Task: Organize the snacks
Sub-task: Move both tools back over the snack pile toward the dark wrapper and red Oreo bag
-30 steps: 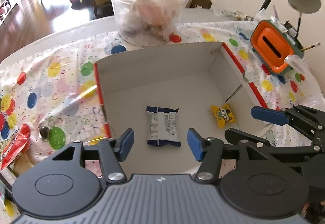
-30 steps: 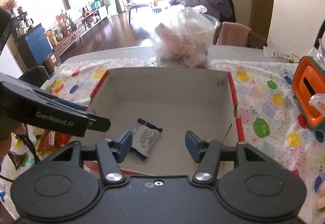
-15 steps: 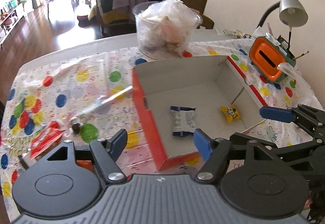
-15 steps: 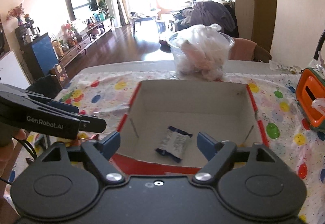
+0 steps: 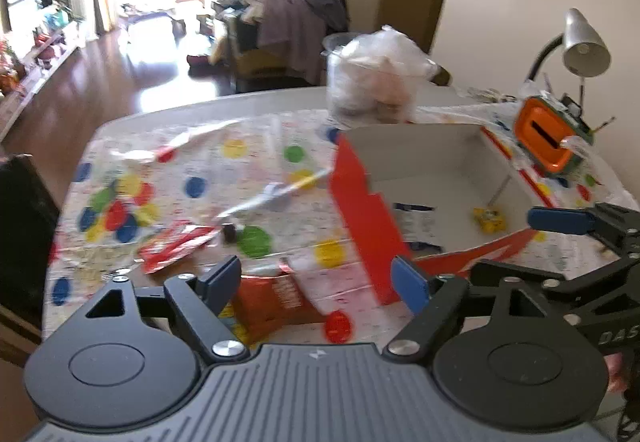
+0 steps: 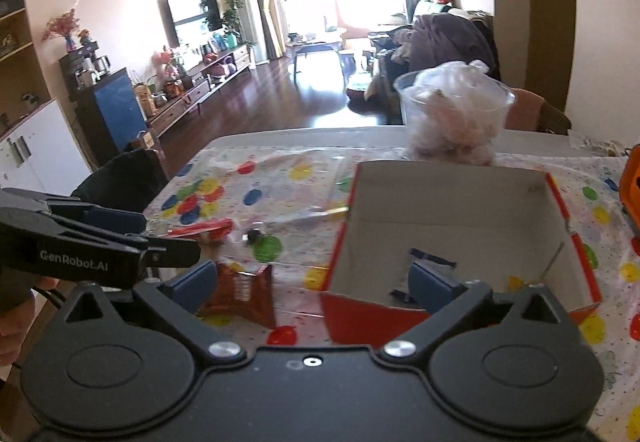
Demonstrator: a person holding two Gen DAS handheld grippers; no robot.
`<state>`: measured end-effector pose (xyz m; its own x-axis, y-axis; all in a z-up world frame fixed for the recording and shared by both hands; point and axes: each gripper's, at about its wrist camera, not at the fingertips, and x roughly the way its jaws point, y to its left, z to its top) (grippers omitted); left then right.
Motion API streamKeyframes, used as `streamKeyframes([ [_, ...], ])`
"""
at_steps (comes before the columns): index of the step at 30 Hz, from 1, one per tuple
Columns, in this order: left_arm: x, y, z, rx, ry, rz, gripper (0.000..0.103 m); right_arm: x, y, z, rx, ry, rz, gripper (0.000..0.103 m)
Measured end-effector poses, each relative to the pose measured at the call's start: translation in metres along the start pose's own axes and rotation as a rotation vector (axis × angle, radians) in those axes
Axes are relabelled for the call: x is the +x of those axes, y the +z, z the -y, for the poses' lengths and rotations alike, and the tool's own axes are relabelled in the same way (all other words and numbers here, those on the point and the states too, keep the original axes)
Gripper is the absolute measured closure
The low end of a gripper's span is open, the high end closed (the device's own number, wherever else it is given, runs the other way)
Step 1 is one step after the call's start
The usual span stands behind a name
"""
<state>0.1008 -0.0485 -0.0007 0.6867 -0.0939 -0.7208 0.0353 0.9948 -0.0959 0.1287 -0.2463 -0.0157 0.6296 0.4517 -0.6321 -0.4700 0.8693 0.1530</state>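
Observation:
A red cardboard box (image 5: 368, 217) with a white inside stands on the spotted tablecloth. In it lie a blue-and-white packet (image 5: 416, 222) and a small yellow snack (image 5: 489, 219). Left of the box, an orange-red packet (image 5: 276, 298) lies on the cloth under my left gripper (image 5: 316, 280). Its jaws are opening and grip nothing. A red wrapper (image 5: 176, 246) lies further left. My right gripper (image 6: 314, 284) hangs over the box's near left corner (image 6: 340, 302), its jaws opening and empty. The same orange-red packet (image 6: 244, 290) shows by its left finger.
A clear tub of bagged items (image 5: 376, 81) stands behind the box. An orange holder (image 5: 546, 137) and a desk lamp (image 5: 584, 45) are at the far right. A wrapped stick (image 5: 272, 197) and a small dark piece (image 5: 229, 232) lie on the cloth. A dark chair (image 6: 120, 177) stands at the table's left edge.
Both grippers drew back and leftward from above the box, and their jaws spread wider. The red packets left of the box came into view.

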Motion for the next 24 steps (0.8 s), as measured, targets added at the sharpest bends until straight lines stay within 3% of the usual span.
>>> streamKeyframes([
  [13,-0.028,-0.051,-0.079,-0.073,0.030,-0.030,0.018,0.018,-0.021,-0.067,-0.099,0.045,-0.042,0.000],
  [24,-0.023,-0.095,-0.123,-0.133,0.071,-0.102,0.018,0.054,-0.037,-0.088,-0.190,0.083,-0.104,0.000],
])
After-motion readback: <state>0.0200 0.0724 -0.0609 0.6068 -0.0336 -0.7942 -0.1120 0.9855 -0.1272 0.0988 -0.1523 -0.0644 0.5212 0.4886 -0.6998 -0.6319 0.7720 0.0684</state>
